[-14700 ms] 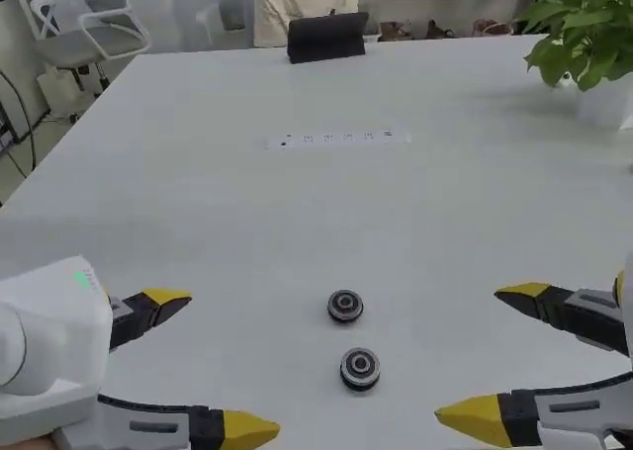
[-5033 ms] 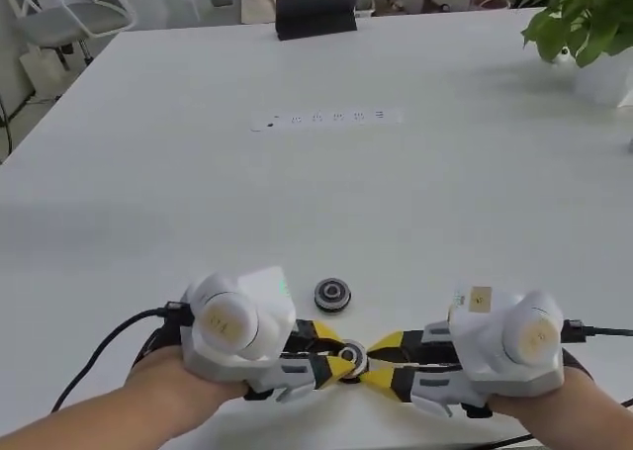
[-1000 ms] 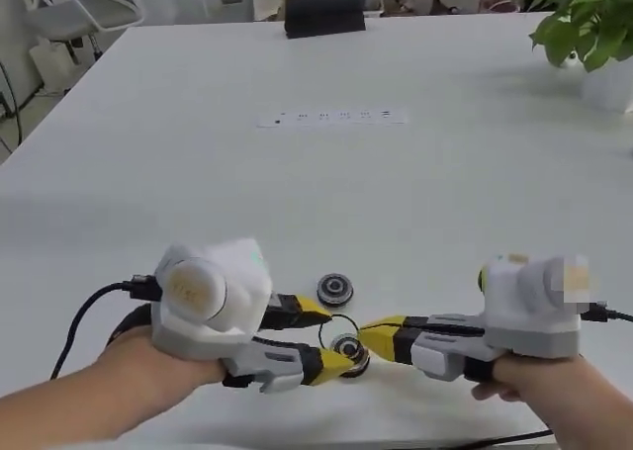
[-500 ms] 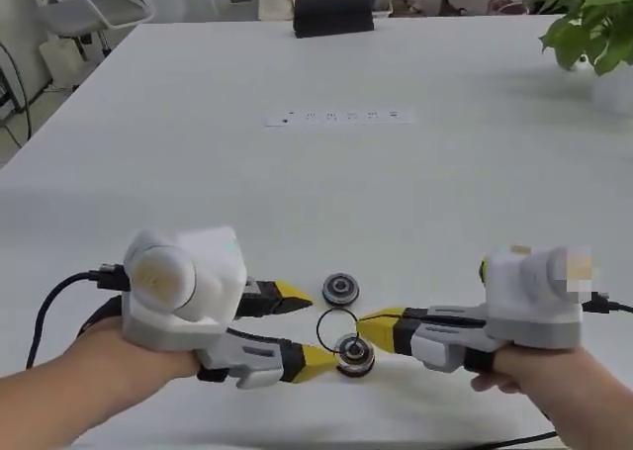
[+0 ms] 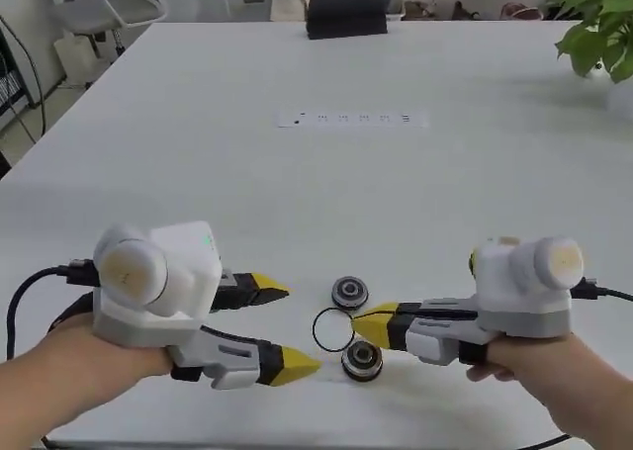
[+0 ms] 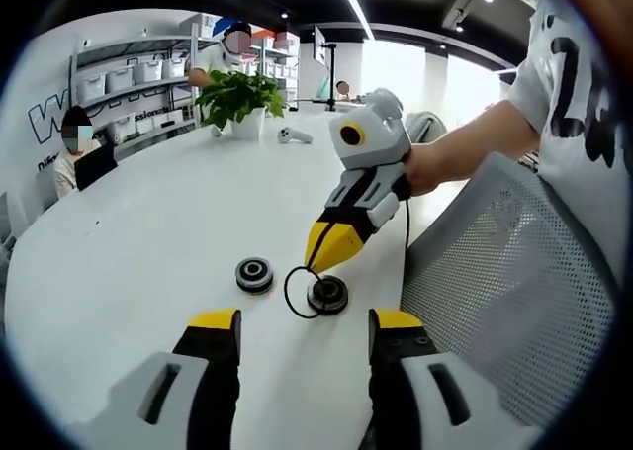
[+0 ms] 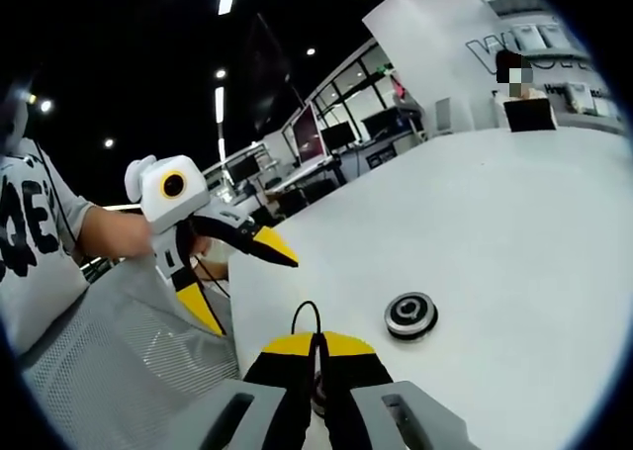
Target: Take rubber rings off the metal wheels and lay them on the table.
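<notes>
Two metal wheels lie near the table's front edge, the far wheel (image 5: 349,292) and the near wheel (image 5: 362,361). A thin black rubber ring (image 5: 331,329) hangs as a loose loop between them, clear of both wheels. My right gripper (image 5: 362,323) is shut on this ring, and in its own view the ring (image 7: 305,321) rises from its closed tips (image 7: 316,347), with one wheel (image 7: 410,315) to the right. My left gripper (image 5: 287,329) stands open to the left of the wheels with nothing between its fingers. The left gripper view has both wheels (image 6: 254,274) (image 6: 327,295) and the ring (image 6: 295,292) ahead.
The white table (image 5: 316,203) has a built-in socket strip (image 5: 351,120) at its middle. At the far edge stands a dark tablet (image 5: 346,15) with a person behind it. A potted plant (image 5: 598,25) is at the far right and office chairs (image 5: 109,0) at the far left.
My left gripper has drawn back to the left, away from the near wheel, and stands open. The right gripper keeps the ring, which now hangs free of the wheel.
</notes>
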A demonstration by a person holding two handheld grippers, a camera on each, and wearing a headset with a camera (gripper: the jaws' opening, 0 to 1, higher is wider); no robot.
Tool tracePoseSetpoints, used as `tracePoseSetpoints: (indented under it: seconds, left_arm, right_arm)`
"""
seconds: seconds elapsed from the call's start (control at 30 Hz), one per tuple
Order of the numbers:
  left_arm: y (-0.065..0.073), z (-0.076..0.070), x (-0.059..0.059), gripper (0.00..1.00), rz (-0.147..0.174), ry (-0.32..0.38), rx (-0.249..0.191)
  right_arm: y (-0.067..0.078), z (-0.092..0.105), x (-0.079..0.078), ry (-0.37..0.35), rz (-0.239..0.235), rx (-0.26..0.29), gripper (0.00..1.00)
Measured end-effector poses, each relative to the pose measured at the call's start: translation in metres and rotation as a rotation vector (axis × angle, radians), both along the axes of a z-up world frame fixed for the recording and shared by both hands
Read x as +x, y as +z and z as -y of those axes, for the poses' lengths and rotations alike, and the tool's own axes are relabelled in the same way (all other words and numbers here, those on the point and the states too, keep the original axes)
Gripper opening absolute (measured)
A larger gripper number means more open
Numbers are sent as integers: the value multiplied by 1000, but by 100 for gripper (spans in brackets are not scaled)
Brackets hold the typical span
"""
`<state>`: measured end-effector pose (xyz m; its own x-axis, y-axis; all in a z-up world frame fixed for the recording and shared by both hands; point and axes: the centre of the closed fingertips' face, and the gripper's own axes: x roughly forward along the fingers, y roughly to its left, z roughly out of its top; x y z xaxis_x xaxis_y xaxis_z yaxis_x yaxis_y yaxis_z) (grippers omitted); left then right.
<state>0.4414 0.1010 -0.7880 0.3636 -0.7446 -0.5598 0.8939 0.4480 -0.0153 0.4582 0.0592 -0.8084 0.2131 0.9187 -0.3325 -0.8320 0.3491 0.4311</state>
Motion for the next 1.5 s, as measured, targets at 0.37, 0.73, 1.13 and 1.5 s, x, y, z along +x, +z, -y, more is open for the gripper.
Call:
tracePoseSetpoints:
  seconds: [0.37, 0.73, 1.13, 1.5]
  left_arm:
    - [4, -15, 0, 50, 3, 38, -3]
    - [4, -22, 2, 50, 3, 68, -5]
    - [1, -22, 1, 50, -1, 63, 4]
    - [1, -19, -1, 50, -5, 56, 7]
  right_arm:
    - [-7, -15, 3, 62, 9, -40, 0]
    - [-20, -27, 9, 106, 41, -113, 0]
    - [-34, -30, 12, 114, 75, -181, 0]
    - [-30, -27, 15, 96, 99, -180, 9]
